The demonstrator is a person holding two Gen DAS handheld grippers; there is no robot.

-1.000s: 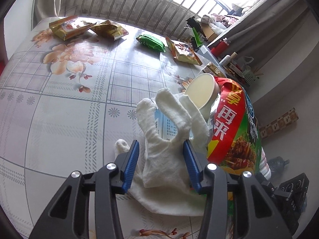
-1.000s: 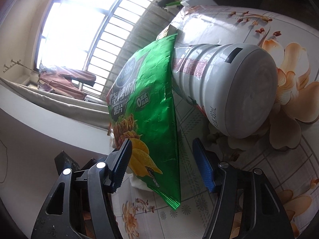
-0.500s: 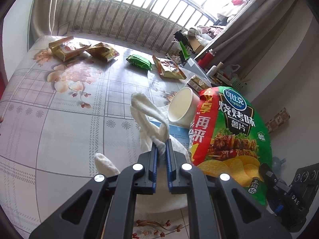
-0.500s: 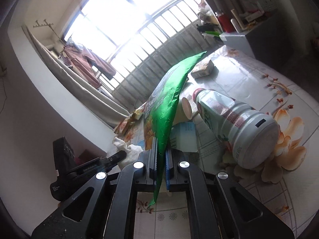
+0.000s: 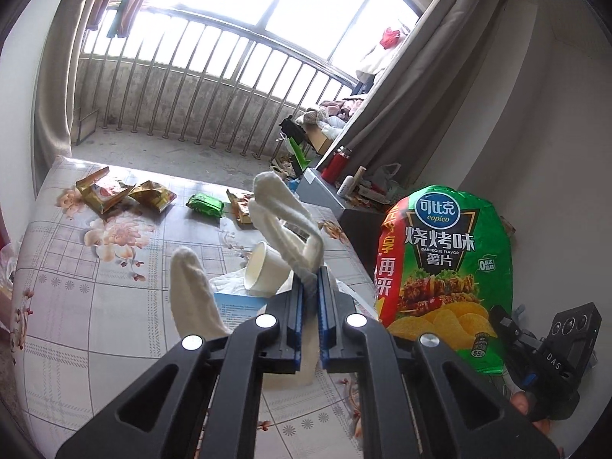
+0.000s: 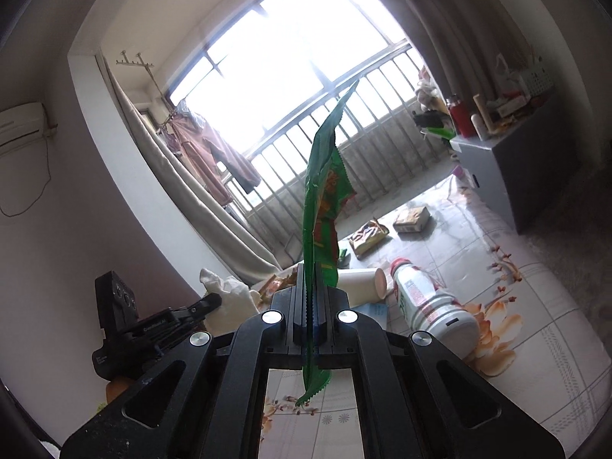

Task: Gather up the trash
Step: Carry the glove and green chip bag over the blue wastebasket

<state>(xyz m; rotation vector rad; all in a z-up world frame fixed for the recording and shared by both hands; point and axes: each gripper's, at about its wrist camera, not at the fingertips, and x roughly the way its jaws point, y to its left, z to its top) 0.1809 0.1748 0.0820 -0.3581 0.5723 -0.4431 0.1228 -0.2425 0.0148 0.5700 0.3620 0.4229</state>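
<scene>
1. Left gripper [image 5: 310,279], black frame with blue pads, is clenched on a white cotton glove [image 5: 285,216]; the glove's fingers stick up above the pads, one loose part [image 5: 191,290] hangs to the left of the jaws, all lifted off the floral-print tabletop [image 5: 76,267].
2. Right gripper [image 6: 310,279] is clamped tight on a large green foil chip bag with a red side band [image 6: 321,191]; the bag is seen edge-on, rising above the jaws, its crimped bottom edge hanging below them.
3. Same chip bag [image 5: 443,267] in the left view: held up in the air, to the right of the glove, printed front facing the camera.
4. White paper cup [image 5: 264,267] lies on its side on the tabletop, just behind the glove, mouth toward the camera.
5. White plastic bottle with red label [image 6: 428,302] lies on its side on the tabletop, right of the cup [image 6: 363,285].
6. Light-blue paper packet [image 5: 239,306] lies flat, below the cup.
7. Far from the glove, toward the railing: two yellow snack wrappers [image 5: 103,191], a small green wrapper [image 5: 204,204], an orange wrapper [image 5: 239,212].
</scene>
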